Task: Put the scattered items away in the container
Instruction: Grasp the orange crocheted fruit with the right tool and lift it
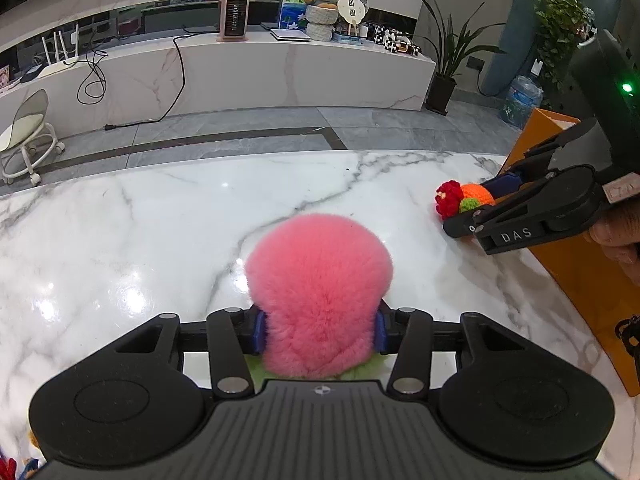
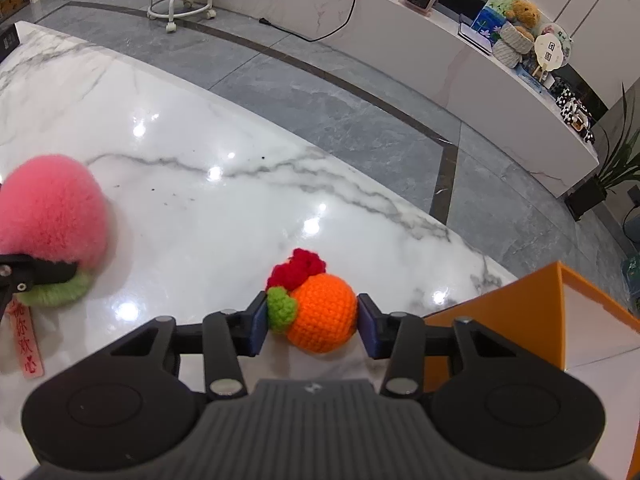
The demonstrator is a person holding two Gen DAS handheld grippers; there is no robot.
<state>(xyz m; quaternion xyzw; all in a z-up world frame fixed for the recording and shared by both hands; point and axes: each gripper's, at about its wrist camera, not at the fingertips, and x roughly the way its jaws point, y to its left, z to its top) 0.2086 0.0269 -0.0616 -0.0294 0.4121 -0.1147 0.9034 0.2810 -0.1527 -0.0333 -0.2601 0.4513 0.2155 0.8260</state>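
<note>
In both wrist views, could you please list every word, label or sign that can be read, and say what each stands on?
"DAS": white letters on the side of the right claw.
"你欢心": red characters on the pink tag hanging from the pink plush peach; the top character is partly hidden.
White round fan on the counter: dark marks too small to read.
Blue water bottle: label blurred.

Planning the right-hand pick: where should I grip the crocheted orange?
Grip the crocheted orange across its round body, approaching level from the near side. The right hand-held gripper already straddles it; keep the pads off the soft green leaf and red tuft.
</note>
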